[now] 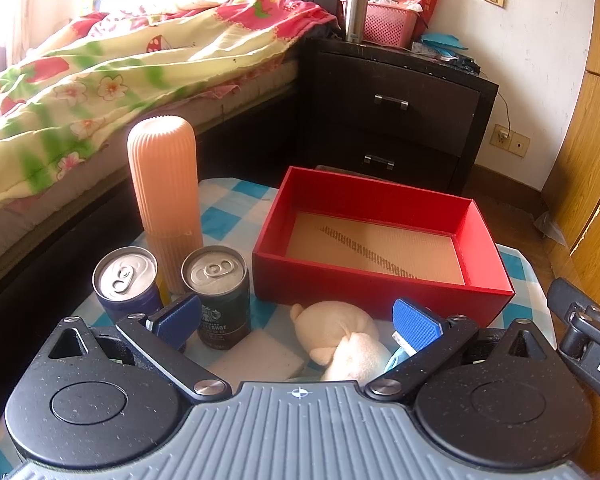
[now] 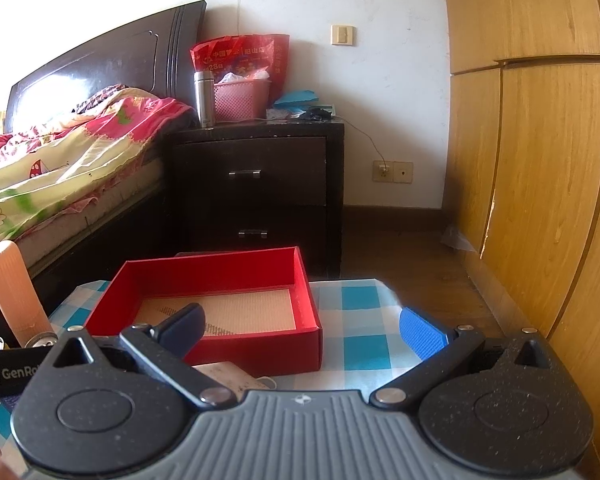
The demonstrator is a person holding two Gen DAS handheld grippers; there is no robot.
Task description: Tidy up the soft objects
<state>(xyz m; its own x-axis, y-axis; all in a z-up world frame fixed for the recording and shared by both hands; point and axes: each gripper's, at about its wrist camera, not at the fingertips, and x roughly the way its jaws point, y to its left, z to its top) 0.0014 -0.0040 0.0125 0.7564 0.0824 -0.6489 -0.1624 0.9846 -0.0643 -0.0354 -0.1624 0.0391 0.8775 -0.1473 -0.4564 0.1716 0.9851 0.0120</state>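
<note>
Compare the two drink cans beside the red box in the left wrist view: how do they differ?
The Starbucks can has a dark green-black body with a white logo; the blue can has a deep blue body with no label showing. The Starbucks can stands nearer the red box, the blue can farther left. The left gripper's finger overlaps the blue can more. Both are upright, unopened, silver-topped.
</note>
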